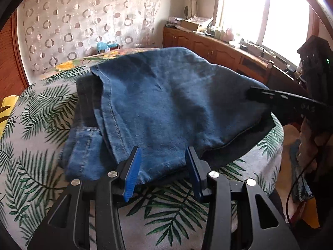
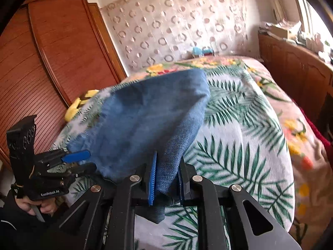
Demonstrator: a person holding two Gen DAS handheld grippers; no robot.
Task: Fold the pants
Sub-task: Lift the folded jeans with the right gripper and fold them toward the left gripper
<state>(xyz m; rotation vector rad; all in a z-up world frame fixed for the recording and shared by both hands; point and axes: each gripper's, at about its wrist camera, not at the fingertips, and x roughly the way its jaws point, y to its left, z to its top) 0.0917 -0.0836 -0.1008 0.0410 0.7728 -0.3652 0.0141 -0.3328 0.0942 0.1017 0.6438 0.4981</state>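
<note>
Blue denim pants (image 1: 162,108) lie folded over in a heap on the leaf-print bed. My left gripper (image 1: 163,170) is open at the near hem of the pants, jaws apart with cloth between them but not pinched. My right gripper (image 2: 166,179) is shut on a fold of the pants (image 2: 145,120) and holds that part lifted off the bed. In the left wrist view the right gripper's body (image 1: 291,102) reaches in from the right onto the pants' far edge. In the right wrist view the left gripper (image 2: 77,158) shows at the left edge of the cloth.
The bed (image 1: 31,129) has a white cover with green palm leaves. A wooden wardrobe (image 2: 52,58) stands to the left, a wooden sideboard (image 1: 218,48) with clutter under the window to the right. A yellow item (image 2: 79,104) lies by the bed's left edge.
</note>
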